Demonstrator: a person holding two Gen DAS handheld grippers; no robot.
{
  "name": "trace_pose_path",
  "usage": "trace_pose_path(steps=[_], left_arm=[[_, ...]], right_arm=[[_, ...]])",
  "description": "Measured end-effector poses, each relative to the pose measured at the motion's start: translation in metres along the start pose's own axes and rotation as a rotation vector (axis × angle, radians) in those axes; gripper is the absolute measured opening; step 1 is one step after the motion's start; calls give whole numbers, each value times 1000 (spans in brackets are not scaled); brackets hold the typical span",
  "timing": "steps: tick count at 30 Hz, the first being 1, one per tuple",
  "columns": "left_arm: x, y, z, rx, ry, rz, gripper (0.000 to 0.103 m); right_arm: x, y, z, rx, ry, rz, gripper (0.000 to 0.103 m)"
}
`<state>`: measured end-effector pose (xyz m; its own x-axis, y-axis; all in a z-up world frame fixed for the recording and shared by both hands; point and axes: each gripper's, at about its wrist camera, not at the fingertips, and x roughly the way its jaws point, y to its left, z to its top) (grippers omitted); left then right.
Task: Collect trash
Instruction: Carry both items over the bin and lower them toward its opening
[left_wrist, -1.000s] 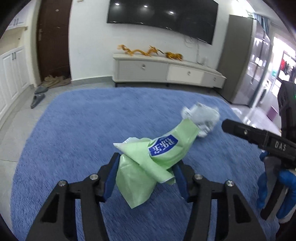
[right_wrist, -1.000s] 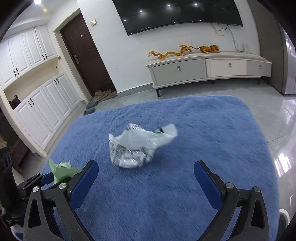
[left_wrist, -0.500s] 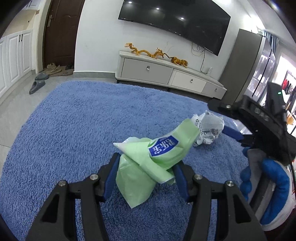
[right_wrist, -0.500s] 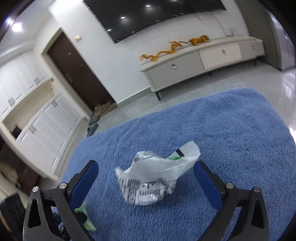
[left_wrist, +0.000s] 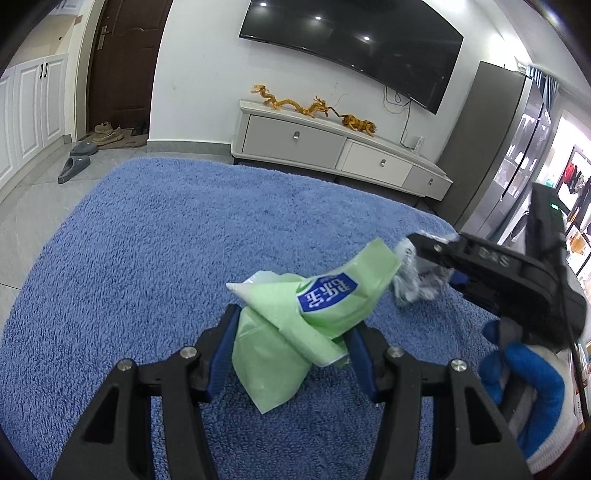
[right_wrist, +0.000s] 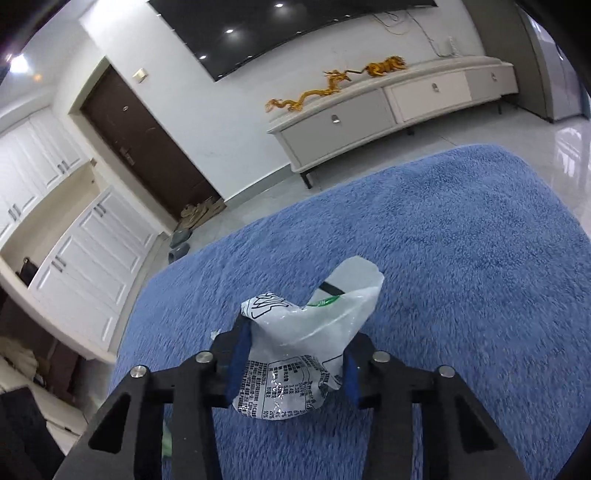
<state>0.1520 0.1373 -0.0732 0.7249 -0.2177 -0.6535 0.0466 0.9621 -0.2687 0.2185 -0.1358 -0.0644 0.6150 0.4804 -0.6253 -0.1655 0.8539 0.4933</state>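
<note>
Since a second ago, our right gripper (right_wrist: 291, 363) has just been closing on the white wrapper (right_wrist: 295, 350) over the blue rug (right_wrist: 461, 258); our left gripper (left_wrist: 290, 345) keeps the green wrapper (left_wrist: 295, 325) pinched, freeing neither for binning yet.

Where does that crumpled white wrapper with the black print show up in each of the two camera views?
Left wrist view: the white wrapper is right of centre, beyond the green wrapper, clamped by the right tongs reaching in from the right.
Right wrist view: the white wrapper sits at lower centre, squeezed between the blue pads.
Shared landmark: the golden dragon ornament on the TV cabinet.
</note>
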Motion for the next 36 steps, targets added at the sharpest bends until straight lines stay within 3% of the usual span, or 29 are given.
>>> trace_pose_path(steps=[8, 15, 21, 27, 31, 36], left_arm=[[-15, -12, -5, 32, -25, 16, 52], [-50, -57, -11, 122, -41, -58, 52], [-57, -138, -21, 257, -18, -167, 52], [-39, -247, -43, 385, 82, -319, 52], [-14, -317, -60, 433, 169, -392, 52], [20, -382, -77, 474, 260, -434, 52]], right_arm=[[-70, 9, -24, -117, -33, 3, 37], [-138, -12, -53, -154, -68, -71, 37], [-209, -70, -75, -89, -138, -221, 37], [-278, -155, -97, 19, -184, -407, 37], [-291, -201, -110, 78, -159, -492, 39], [-287, -255, -126, 149, -105, -528, 40]])
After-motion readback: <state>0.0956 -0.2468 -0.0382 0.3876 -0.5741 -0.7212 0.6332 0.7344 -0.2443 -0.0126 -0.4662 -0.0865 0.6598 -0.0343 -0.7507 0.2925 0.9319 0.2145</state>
